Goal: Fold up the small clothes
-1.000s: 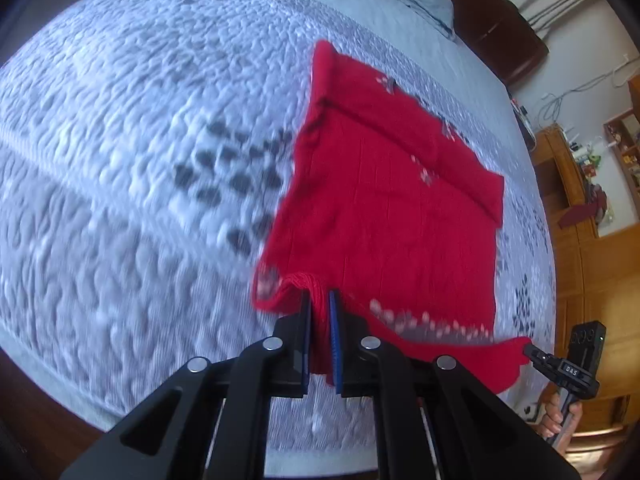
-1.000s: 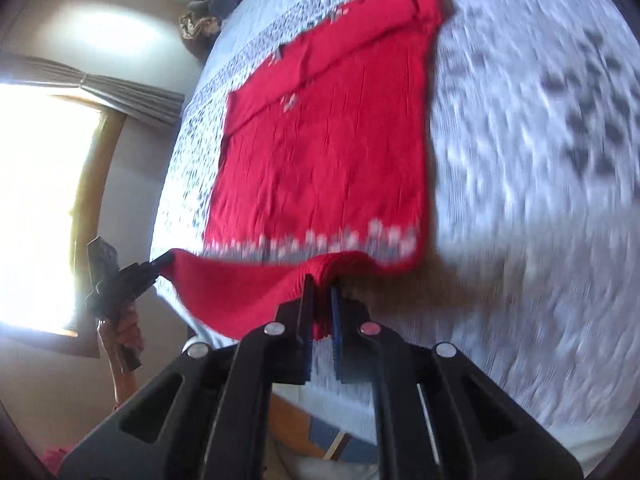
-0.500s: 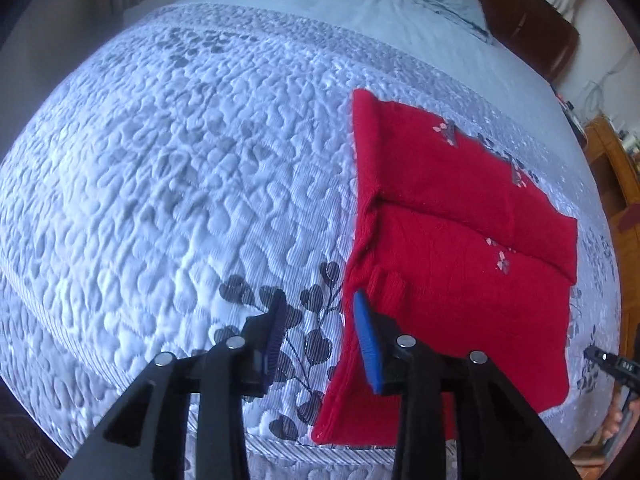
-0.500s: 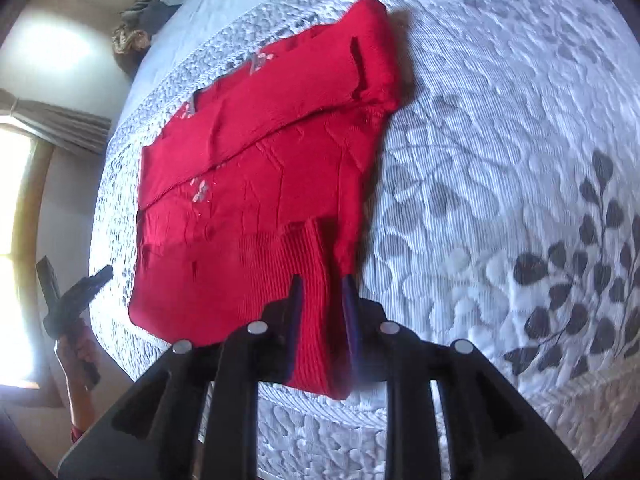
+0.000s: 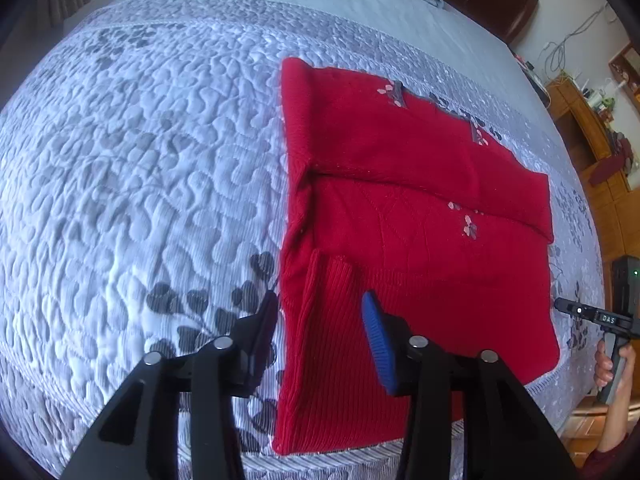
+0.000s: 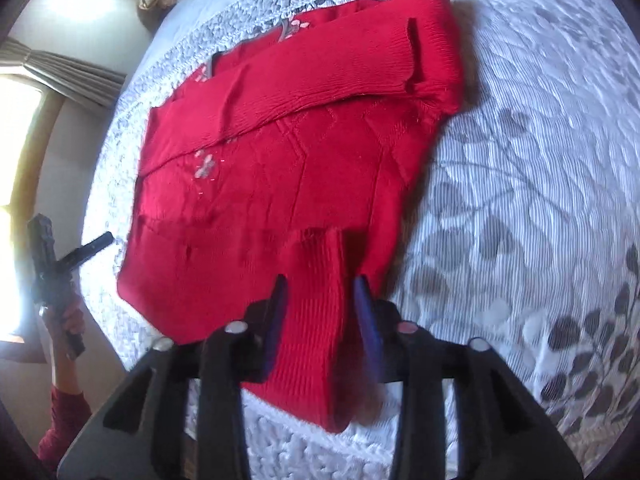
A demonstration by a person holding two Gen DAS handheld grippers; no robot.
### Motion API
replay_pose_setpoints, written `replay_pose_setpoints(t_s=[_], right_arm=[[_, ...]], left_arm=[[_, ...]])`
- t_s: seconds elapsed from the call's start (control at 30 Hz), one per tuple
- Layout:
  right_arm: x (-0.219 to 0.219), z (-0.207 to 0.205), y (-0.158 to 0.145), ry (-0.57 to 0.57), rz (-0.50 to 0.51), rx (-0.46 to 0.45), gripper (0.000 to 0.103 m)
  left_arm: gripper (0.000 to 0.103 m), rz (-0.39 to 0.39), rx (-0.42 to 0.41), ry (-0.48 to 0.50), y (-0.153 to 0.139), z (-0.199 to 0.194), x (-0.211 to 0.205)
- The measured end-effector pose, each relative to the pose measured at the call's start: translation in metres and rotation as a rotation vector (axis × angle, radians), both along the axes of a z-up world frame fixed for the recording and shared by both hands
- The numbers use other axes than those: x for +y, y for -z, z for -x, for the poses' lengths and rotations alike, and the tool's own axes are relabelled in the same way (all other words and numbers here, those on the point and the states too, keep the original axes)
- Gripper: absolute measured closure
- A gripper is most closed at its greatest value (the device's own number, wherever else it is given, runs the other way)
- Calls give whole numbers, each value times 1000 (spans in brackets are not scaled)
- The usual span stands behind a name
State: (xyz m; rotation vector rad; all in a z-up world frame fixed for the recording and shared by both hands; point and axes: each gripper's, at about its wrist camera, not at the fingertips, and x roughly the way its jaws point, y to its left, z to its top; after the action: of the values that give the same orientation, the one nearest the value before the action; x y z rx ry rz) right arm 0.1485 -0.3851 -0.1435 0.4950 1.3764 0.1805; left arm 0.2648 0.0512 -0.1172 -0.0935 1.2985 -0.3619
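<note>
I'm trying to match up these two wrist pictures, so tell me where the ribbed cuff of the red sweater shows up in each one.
Left wrist view: the ribbed cuff lies low and centre, between the fingers of the open left claw.
Right wrist view: the other ribbed cuff lies low and centre, between the fingers of the open right claw.
Shared landmark: the small flower motif on the red sweater.
</note>
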Motion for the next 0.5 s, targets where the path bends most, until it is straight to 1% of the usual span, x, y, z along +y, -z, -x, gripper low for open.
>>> replay_pose_setpoints(t_s=[0.03,0.13,0.23,0.4,0.43,0.47,0.5], right_arm=[[0,-4,3,-4,1,7,59],[3,-11,11,-21,-12,22,59],[6,-18,19,-36,-10,29,59],[9,-25,26,-57,-22,28,59],[8,-25,26,-60,-21,25,65],[9,-25,26,-68,-12,19,76],[9,-24,26,-75,-15,13,83]], left_arm=[[55,1,7,-3,2,-2,-1],[55,42,33,14,10,-10,-5],[55,24,40,31,19,-15,-11],[55,27,50,70,29,-19,-19],[56,28,50,77,30,-19,-20],[57,27,50,84,31,-19,-22],[58,25,52,90,32,-19,-22]])
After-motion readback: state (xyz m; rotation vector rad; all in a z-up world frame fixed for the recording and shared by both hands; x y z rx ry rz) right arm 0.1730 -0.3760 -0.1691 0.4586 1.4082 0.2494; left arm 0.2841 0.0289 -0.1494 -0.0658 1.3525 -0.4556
